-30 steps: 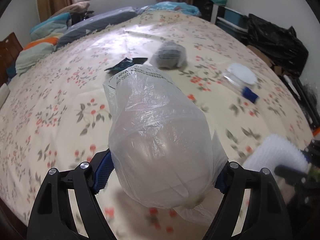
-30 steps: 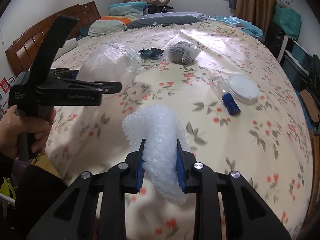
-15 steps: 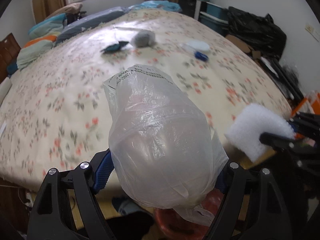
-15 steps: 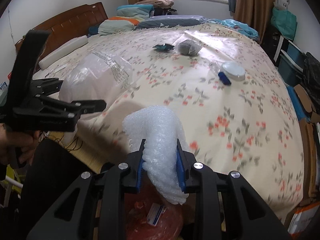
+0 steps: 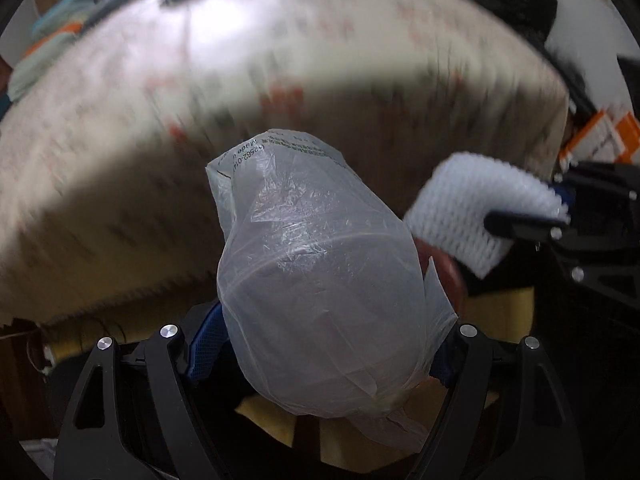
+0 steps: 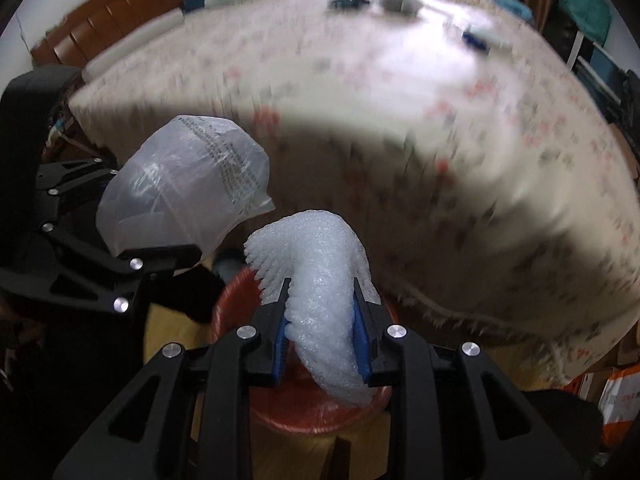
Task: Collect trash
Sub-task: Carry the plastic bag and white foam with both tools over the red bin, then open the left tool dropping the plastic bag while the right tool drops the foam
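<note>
At nine o'clock in the right wrist view, the left gripper (image 6: pixel 154 258) was seen with its jaws clamped wide around a clear plastic bag (image 6: pixel 180 184), puffed out and printed with small dark text. In the left wrist view the same bag (image 5: pixel 320 300) filled the middle of the frame, pressed between the blue pads (image 5: pixel 206 344). At centre in the right wrist view, the right gripper (image 6: pixel 320 320) was held with its jaws clenched narrowly on a curled piece of white foam wrap (image 6: pixel 320 280), whose top bent over toward ten o'clock. Directly beneath the foam wrap, at six o'clock, a red bin (image 6: pixel 312 412) was visible, its rim partly hidden by the jaws. Toward twelve and three o'clock, the flowered bed (image 6: pixel 440 140) was spread out, heavily blurred. In the left wrist view the foam wrap (image 5: pixel 476 216) was seen at three o'clock, just beside the bag.
</note>
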A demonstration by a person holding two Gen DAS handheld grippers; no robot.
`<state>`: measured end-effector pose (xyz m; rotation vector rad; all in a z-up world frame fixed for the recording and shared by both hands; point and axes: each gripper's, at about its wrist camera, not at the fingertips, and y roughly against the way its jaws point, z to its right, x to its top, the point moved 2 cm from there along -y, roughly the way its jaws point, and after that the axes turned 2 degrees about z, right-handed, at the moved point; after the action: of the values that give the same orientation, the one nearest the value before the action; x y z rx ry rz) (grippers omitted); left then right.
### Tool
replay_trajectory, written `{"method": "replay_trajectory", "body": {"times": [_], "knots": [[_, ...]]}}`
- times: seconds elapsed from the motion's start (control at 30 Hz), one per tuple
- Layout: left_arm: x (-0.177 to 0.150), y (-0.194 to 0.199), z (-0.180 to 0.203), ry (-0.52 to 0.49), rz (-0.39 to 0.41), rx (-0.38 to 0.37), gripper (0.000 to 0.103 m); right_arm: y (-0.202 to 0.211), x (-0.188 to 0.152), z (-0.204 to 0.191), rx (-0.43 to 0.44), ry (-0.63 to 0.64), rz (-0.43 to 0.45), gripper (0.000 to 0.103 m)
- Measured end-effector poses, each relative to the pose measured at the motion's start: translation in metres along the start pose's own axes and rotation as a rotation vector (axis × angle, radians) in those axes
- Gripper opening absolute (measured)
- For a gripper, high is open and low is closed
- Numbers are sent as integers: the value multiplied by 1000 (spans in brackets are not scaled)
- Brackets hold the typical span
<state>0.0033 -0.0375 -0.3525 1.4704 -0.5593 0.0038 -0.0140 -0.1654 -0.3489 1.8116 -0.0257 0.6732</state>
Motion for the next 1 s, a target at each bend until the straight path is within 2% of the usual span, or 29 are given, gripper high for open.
{"method": "replay_trajectory", "body": {"times": [0.1,0.4,0.63,1.0], "knots": [[-12,-34,3,-7,-88,-5,78,-24,-12,1,-8,5,-58,26],[-25,-106,0,-8,-264,-16,78,-80,-31,7,1,-8,-208,26],[-32,-128,5,-28,-320,-16,79,-105,-33,7,14,-11,-273,26],[-31,-137,3,-1,-354,-13,82,-123,-41,12,29,-19,-322,26]]}}
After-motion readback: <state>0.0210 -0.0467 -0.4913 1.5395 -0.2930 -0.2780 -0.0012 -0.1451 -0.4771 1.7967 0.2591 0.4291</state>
